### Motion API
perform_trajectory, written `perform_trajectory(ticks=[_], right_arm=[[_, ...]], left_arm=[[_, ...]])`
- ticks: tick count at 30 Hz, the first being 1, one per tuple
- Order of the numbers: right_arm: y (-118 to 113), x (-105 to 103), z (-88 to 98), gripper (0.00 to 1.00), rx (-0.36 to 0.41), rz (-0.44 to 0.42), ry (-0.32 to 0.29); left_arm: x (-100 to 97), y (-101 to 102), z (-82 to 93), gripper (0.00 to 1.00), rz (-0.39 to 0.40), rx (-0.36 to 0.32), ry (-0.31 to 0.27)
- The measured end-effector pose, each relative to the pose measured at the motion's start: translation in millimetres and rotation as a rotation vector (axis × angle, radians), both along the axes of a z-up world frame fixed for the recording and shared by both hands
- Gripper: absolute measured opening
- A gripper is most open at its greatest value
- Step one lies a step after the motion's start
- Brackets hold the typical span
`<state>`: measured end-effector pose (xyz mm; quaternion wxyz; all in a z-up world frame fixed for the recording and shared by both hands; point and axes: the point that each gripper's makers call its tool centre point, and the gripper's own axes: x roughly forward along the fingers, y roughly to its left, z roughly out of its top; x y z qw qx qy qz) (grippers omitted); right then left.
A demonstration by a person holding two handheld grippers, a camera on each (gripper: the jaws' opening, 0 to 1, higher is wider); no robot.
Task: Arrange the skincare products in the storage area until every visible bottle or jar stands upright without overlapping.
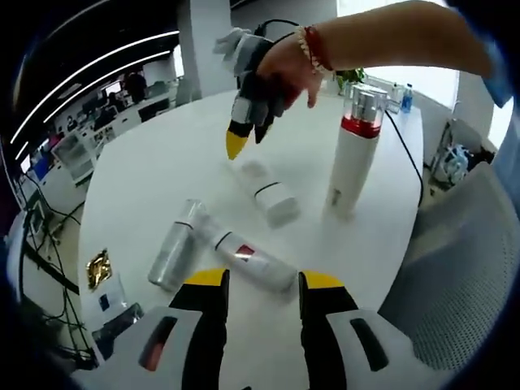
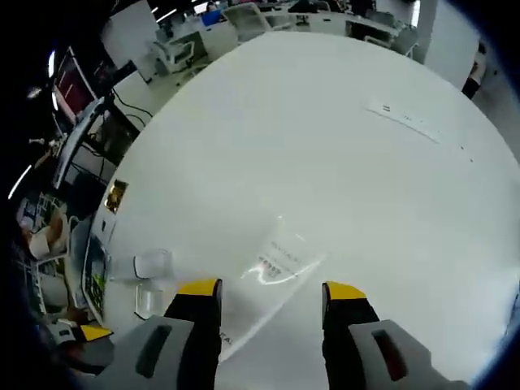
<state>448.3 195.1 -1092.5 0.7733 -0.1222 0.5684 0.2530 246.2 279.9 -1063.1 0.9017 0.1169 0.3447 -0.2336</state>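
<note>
While spread over the white table (image 1: 162, 162), lie flat: three bottles (image 1: 244, 256), beside one upright tall bottle (image 1: 355, 150). Both jaw pairs parted, unladen: left gripper (image 1: 262, 284), right gripper (image 2: 272, 291). Labels too blurred for reading.

In my left gripper view the table (image 1: 162, 162) holds one tall bottle (image 1: 355, 150) standing upright at the far right, a short bottle (image 1: 266, 192) lying flat just left of it toward the middle, and two more lying near me: a tube (image 1: 248, 256) just beyond my left gripper (image 1: 262, 284), and a can (image 1: 176, 245) touching it on the left. My right gripper (image 1: 244, 140) hangs above the table beyond the short bottle. A small packet (image 1: 98, 269) lies at the near left edge.
</note>
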Motion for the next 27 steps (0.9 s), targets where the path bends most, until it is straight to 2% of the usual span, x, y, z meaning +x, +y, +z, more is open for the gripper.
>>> perform_trajectory(ticks=[1,6,8,11,12,13,15,16,18,19,24,25,26,27], right_arm=[[-0.8,1.2,-4.7,0.45,-0.036,0.011,0.003],[-3.0,1.2,-17.6,0.44,-0.111,0.029,0.017],[0.1,0.7,-19.9,0.45,-0.095,0.014,0.027],[6.8,-5.5,-25.9,0.41,-0.076,0.039,0.050],[6.6,-9.6,-27.8,0.41,-0.078,0.026,0.073],[6.5,-5.1,-27.0,0.41,-0.089,0.044,0.039],[7.3,-9.2,-27.7,0.42,-0.123,0.076,0.046],[7.3,-10.1,-28.7,0.42,-0.152,0.137,0.032],[9.9,-10.4,-29.8,0.41,-0.189,0.204,0.013],[15.7,-12.6,-30.6,0.40,-0.157,0.192,0.025],[13.6,-13.3,-29.4,0.39,-0.176,0.204,0.036],[16.0,-14.0,-29.1,0.39,-0.173,0.275,0.027],[17.4,-15.3,-29.1,0.39,-0.174,0.301,0.026],[21.3,-16.6,-29.0,0.39,-0.172,0.390,0.010]], left_arm=[[0.1,0.3,-0.1,0.32,0.000,0.000,0.000],[1.5,1.8,0.6,0.32,0.002,-0.002,-0.004],[1.8,2.1,0.8,0.32,0.003,-0.002,-0.005],[2.4,2.0,0.5,0.32,0.001,0.002,-0.006],[2.4,1.9,0.2,0.32,0.001,0.005,-0.005],[2.5,1.9,0.0,0.32,0.000,0.007,-0.005],[2.7,1.9,-0.4,0.31,-0.001,0.010,-0.003],[2.7,1.8,-0.4,0.31,-0.002,0.010,-0.004],[2.8,2.2,-0.6,0.31,-0.001,0.013,-0.003],[2.8,2.6,-0.8,0.31,-0.001,0.015,-0.002],[2.6,3.9,-1.6,0.30,0.001,0.021,0.000],[2.7,4.0,-1.5,0.30,0.000,0.022,0.000],[3.1,4.2,-1.5,0.30,-0.001,0.024,-0.001],[3.4,4.4,-1.4,0.30,-0.001,0.025,-0.002]])
